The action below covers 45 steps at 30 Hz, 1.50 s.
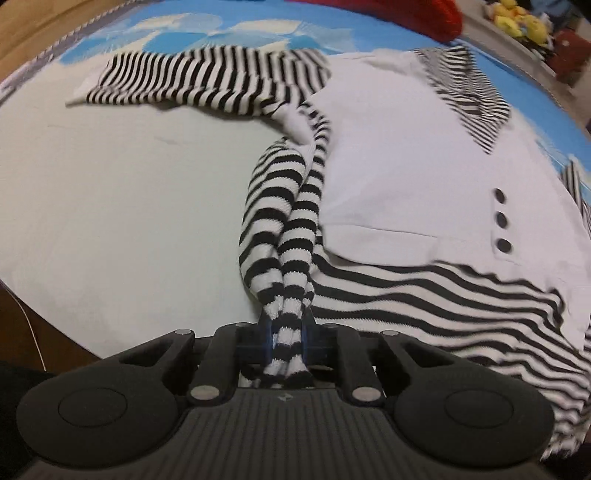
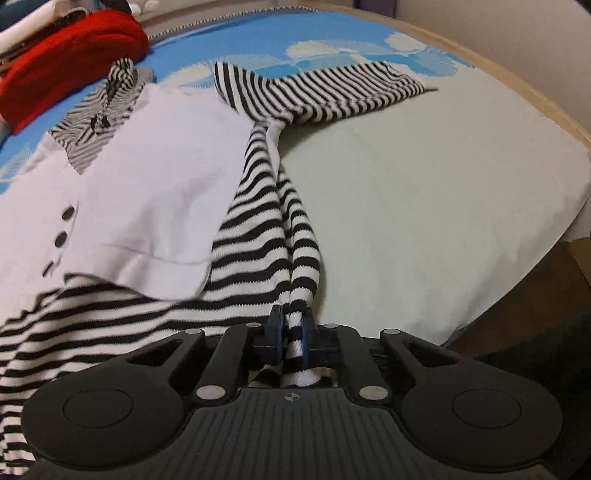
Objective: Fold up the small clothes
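A small top lies spread on a pale sheet: a white vest front with three dark buttons [image 1: 501, 221] over black-and-white striped fabric, with a striped collar [image 1: 469, 96]. One striped sleeve [image 1: 207, 81] stretches away to the left in the left wrist view; the other sleeve [image 2: 332, 88] reaches right in the right wrist view. My left gripper [image 1: 287, 328] is shut on a bunched fold of the striped hem. My right gripper [image 2: 293, 328] is likewise shut on a pinch of striped hem at the garment's other side, and the cloth rises in a taut ridge from each grip.
A red knitted item [image 2: 70, 55] lies beyond the collar on a blue and white patterned cloth [image 1: 207, 33]. Yellow soft toys [image 1: 517, 22] sit at the far right. The pale sheet [image 2: 424, 192] ends at a wooden edge [image 2: 546, 96].
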### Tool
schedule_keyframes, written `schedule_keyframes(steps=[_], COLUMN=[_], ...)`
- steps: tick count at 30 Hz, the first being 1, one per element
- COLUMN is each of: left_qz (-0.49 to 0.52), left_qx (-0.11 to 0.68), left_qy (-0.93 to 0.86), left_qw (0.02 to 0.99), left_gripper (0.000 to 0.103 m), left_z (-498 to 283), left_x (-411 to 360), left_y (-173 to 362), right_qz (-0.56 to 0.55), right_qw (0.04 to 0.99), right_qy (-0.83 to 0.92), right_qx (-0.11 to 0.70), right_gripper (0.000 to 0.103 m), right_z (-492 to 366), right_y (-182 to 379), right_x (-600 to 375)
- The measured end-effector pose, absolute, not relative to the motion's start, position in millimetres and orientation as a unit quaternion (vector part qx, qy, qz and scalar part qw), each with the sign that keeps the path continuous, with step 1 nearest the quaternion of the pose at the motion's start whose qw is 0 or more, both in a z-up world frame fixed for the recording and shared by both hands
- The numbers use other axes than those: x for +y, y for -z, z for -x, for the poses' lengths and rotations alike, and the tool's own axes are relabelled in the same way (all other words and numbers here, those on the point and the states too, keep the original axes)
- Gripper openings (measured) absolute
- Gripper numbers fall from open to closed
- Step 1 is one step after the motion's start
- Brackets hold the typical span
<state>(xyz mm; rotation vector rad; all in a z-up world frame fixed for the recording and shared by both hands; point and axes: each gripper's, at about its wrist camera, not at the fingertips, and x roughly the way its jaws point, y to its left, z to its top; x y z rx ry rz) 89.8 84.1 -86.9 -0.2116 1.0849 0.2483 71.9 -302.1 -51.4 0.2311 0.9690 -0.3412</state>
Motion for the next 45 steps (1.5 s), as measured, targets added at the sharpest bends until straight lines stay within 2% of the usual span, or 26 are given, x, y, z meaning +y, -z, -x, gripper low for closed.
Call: schedule_keyframes(steps=[5,8,9,10,12,14,16,18,20,22,24,26,31,35,40,45], left_qz=[0.112,0.090,0.081,0.065,0.022,0.006,0.038,0.075,0.068,0.057,0.050,0.031,0.021,0.021,0.014,0.014], left_qx=[0.519,0.547,0.537,0.519,0.465,0.430,0.447,0.509,0.556,0.544,0.519,0.492,0.460,0.442,0.424,0.423], left_qy=[-0.089,-0.140,-0.151,-0.154,-0.143,-0.101,-0.054,-0.032,-0.045,-0.046,-0.039,-0.039,-0.037,-0.040,-0.039,-0.046], left_qw=[0.842,0.820,0.826,0.839,0.874,0.897,0.892,0.857,0.827,0.836,0.852,0.869,0.887,0.896,0.905,0.905], left_gripper=[0.014,0.030,0.033,0.033,0.033,0.033,0.034,0.034,0.034,0.034,0.047,0.056,0.059,0.069,0.071,0.071], left_z=[-70,-71,-71,-70,-66,-63,-68,-76,-81,-80,-76,-75,-78,-76,-73,-76], left_x=[71,76,76,72,57,41,36,35,34,29,27,22,17,16,16,19], left_y=[72,83,78,69,47,34,40,64,83,77,65,53,40,33,24,24], right_qz=[-0.126,-0.134,-0.140,-0.141,-0.133,-0.117,-0.104,-0.086,-0.075,-0.091,-0.097,-0.092,-0.097,-0.096,-0.074,-0.008], right_qw=[0.862,0.848,0.846,0.849,0.867,0.884,0.882,0.852,0.842,0.848,0.867,0.885,0.915,0.941,0.966,0.967], right_qy=[0.214,0.186,0.183,0.184,0.184,0.175,0.144,0.131,0.146,0.151,0.145,0.141,0.130,0.106,0.041,-0.008], right_qx=[0.443,0.477,0.481,0.475,0.443,0.418,0.436,0.499,0.515,0.500,0.467,0.435,0.370,0.308,0.244,0.254], right_gripper=[0.006,0.010,0.017,0.028,0.042,0.048,0.053,0.055,0.057,0.057,0.057,0.058,0.058,0.058,0.080,0.081], right_z=[-66,-69,-68,-65,-59,-58,-65,-72,-71,-71,-69,-67,-56,-52,-68,-109], right_y=[43,52,52,49,37,28,33,55,64,54,37,20,-19,-62,-108,-101], right_x=[-336,-338,-337,-335,-329,-321,-315,-309,-308,-308,-308,-307,-314,-315,-324,-327])
